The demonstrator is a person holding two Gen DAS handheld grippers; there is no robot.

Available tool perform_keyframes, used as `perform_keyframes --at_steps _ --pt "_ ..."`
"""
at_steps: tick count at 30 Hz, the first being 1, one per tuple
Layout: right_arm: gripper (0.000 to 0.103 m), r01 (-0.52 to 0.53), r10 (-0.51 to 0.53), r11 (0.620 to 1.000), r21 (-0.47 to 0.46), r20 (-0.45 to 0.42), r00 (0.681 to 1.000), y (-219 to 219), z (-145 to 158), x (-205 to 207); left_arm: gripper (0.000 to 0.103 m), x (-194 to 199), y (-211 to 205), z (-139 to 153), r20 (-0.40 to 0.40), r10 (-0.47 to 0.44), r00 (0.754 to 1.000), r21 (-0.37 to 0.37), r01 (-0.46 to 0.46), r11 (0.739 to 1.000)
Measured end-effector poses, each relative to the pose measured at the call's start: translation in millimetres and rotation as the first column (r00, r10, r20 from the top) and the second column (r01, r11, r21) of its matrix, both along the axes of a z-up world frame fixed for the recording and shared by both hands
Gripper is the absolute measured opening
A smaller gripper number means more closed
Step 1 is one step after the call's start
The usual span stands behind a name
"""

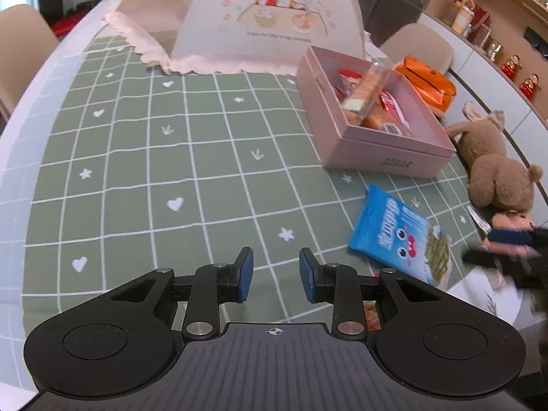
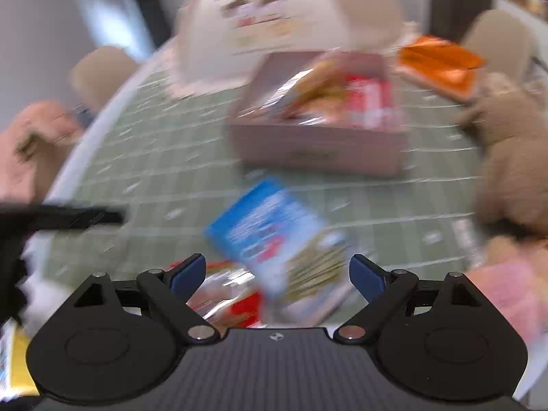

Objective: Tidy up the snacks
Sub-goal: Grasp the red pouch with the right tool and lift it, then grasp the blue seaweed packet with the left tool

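A pink box (image 1: 383, 152) holds several wrapped snacks, one long biscuit pack (image 1: 363, 94) lying on top. A blue snack packet (image 1: 399, 236) lies flat on the green checked cloth in front of the box. My left gripper (image 1: 275, 274) is open and empty, low over the cloth left of the packet. The right wrist view is blurred by motion. There my right gripper (image 2: 277, 275) is open wide, just short of the blue packet (image 2: 274, 229), with a red and clear snack wrapper (image 2: 236, 303) under it. The pink box (image 2: 318, 150) stands beyond.
A domed fabric food cover (image 1: 253, 20) stands at the back of the table. An orange pouch (image 1: 428, 84) lies behind the box. A brown plush toy (image 1: 493, 167) lies at the right edge. Beige chairs stand around the table. The left hand (image 2: 30, 150) shows at far left.
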State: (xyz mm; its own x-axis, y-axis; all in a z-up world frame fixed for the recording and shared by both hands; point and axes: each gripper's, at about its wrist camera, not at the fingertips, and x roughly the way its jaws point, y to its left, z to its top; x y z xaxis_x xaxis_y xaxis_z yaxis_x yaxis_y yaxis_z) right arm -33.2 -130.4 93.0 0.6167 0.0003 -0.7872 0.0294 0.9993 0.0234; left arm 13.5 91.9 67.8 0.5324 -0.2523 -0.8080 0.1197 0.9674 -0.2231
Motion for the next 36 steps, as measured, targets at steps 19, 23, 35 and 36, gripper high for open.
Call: perform_keyframes --at_steps 19,23,35,36 --pt "0.086 -0.371 0.394 0.913 0.173 -0.125 0.911 126 -35 49 0.033 -41 87 -14 -0.097 0.280 0.955 -0.124 -0.291 0.949" --pt "0.086 -0.386 0.370 0.913 -0.134 -0.133 0.920 141 -40 32 0.033 -27 80 -7 -0.076 0.249 0.966 -0.098 -0.256 0.962" --pt "0.086 -0.086 0.078 0.986 -0.146 -0.061 0.995 43 -41 -38 0.037 51 -71 -28 -0.020 -0.107 0.994 0.392 0.106 0.914" --pt "0.086 -0.054 0.046 0.989 -0.138 -0.057 0.997 34 -41 -42 0.040 50 -76 -32 -0.030 -0.121 0.992 0.395 0.123 0.910"
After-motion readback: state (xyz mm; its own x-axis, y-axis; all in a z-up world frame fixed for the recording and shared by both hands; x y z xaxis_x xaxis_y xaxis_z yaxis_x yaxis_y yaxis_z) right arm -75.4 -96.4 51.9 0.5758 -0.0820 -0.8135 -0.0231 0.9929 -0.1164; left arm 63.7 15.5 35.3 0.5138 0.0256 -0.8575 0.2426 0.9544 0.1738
